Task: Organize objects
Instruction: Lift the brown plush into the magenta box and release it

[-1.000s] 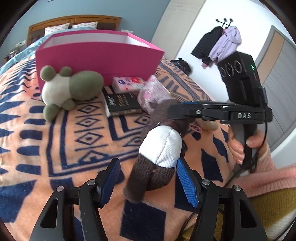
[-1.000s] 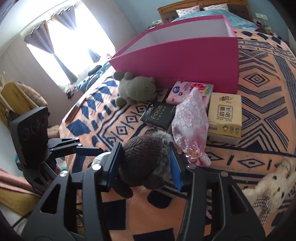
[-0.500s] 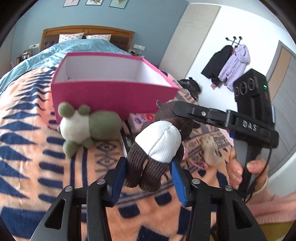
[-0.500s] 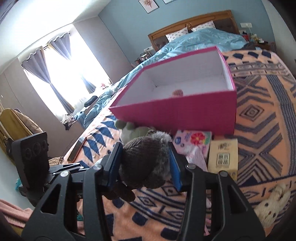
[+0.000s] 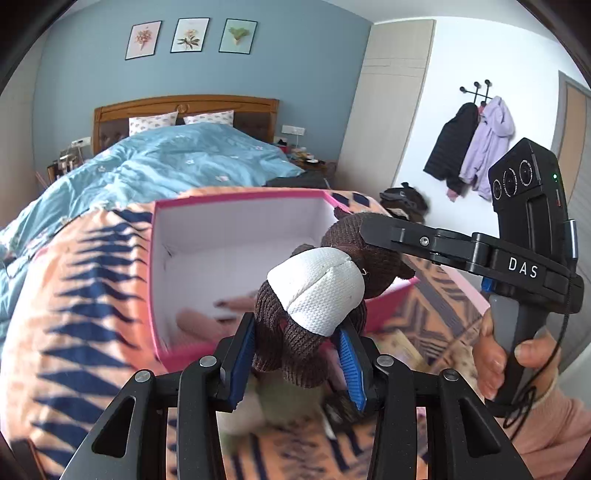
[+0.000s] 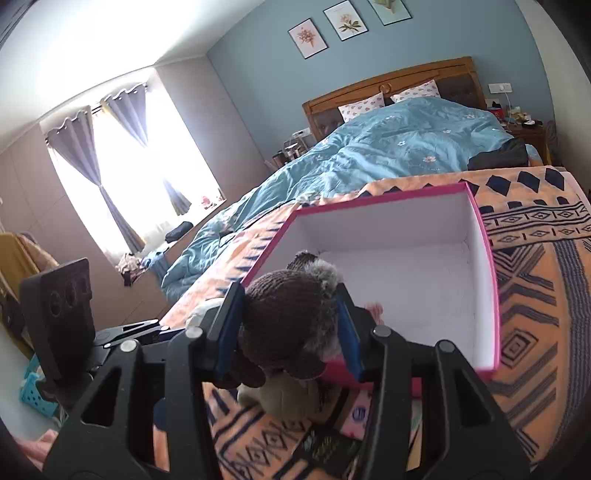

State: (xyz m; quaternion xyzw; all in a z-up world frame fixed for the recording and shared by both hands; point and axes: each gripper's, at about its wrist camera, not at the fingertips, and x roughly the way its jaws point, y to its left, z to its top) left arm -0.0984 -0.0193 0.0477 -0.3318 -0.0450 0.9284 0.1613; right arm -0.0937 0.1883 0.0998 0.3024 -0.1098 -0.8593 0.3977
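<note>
Two handheld grippers share one brown knitted plush toy (image 5: 332, 295), held above the bed. The left gripper (image 5: 297, 363) has just been closing, and its blue pads now press the toy's two brown legs below a white fabric patch. The right gripper (image 6: 290, 328) clamps the toy's brown head with grey fur between its blue pads. Seen from the left, the right gripper's black arm bears the white letters "DAS", and a person's hand (image 5: 495, 354) in a pink sleeve grips its handle. Just beyond both grippers sits one open pink box (image 6: 487, 258) with a white interior, on an orange and navy patterned blanket (image 6: 535, 295). Below the grippers lies one green and white plush toy (image 6: 284, 398), blurred. Three framed flower prints (image 5: 190, 35) hang on the far blue wall.
</note>
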